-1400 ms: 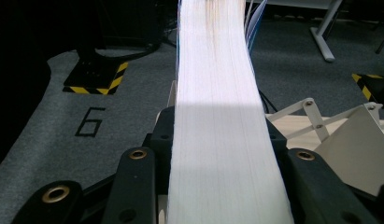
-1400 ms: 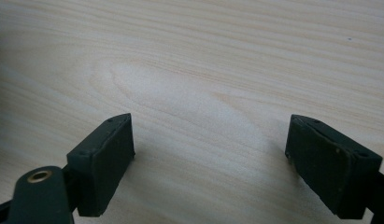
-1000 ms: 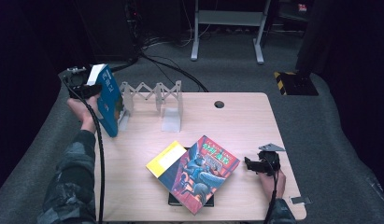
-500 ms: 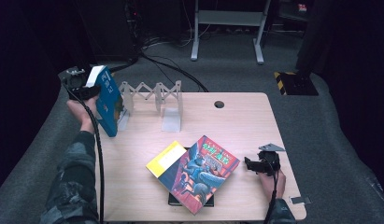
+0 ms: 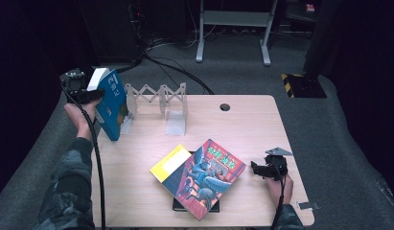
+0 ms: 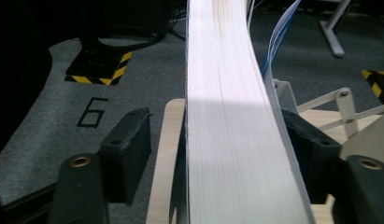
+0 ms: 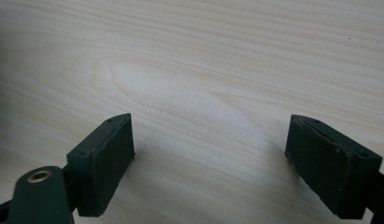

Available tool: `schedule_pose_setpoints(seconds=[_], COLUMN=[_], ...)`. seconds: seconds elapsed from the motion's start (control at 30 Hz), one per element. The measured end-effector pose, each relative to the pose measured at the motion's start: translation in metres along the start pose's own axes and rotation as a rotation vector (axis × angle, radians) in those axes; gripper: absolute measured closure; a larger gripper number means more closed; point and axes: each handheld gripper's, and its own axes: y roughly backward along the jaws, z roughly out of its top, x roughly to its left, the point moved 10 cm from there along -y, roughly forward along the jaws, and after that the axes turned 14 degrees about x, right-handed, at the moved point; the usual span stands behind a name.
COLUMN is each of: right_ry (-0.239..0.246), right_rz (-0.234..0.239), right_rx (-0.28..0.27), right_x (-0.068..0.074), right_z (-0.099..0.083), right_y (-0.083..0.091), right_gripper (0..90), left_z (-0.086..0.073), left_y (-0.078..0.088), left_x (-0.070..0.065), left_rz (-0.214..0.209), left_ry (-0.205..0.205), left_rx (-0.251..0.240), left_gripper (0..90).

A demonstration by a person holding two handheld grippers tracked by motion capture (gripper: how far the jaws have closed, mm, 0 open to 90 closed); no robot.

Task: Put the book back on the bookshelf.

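Observation:
A blue book (image 5: 110, 103) stands on its edge, leaning at the left end of a white folding rack (image 5: 158, 98). My left gripper (image 5: 91, 95) reaches over its top from the left. In the left gripper view the book's white page edge (image 6: 224, 140) runs between the jaws of that gripper (image 6: 213, 130). The jaws have just been opening, and a gap shows between the left pad (image 6: 129, 144) and the pages. My right gripper (image 5: 259, 168) rests near the table's front right, open, with bare wood between its fingertips (image 7: 210, 140).
A colourful book (image 5: 209, 177) lies on a yellow book (image 5: 170, 163) and a dark one (image 5: 178, 206) at the front middle of the wooden table (image 5: 242, 124). A cable hole (image 5: 225, 107) sits near the back. Grey carpet surrounds the table.
The blue book and the left hand have barely shifted at the rack's left end. The right gripper has kept still.

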Motion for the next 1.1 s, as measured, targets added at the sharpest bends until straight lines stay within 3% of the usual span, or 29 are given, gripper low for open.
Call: schedule_pose_setpoints(seconds=[0.1, 0.33, 0.5, 0.63, 1.1], right_ry=[-0.001, -0.003, -0.003, -0.004, -0.008], right_rz=[0.0, 0.0, -0.001, 0.0, -0.003], right_rx=[0.0, -0.001, -0.001, 0.0, -0.001], right_x=[0.0, 0.0, 0.0, 0.0, 0.0], right_z=[0.0, 0.0, 0.0, 0.0, 0.0], right_y=[0.0, 0.0, 0.0, 0.0, 0.0], right_gripper=[14.8, 14.7, 14.7, 14.7, 15.2], left_z=[-0.001, -0.002, -0.008, -0.017, -0.065], left_y=[0.008, 0.035, 0.058, 0.071, 0.079], left_x=[-0.003, -0.013, -0.03, -0.047, -0.094], left_rz=[-0.017, -0.063, -0.08, -0.124, -0.212], left_ry=[-0.019, -0.07, -0.171, -0.228, -0.367], left_rx=[0.01, -0.008, -0.036, -0.034, -0.005], left_gripper=[21.0, 15.1, 10.3, 8.1, 7.2])
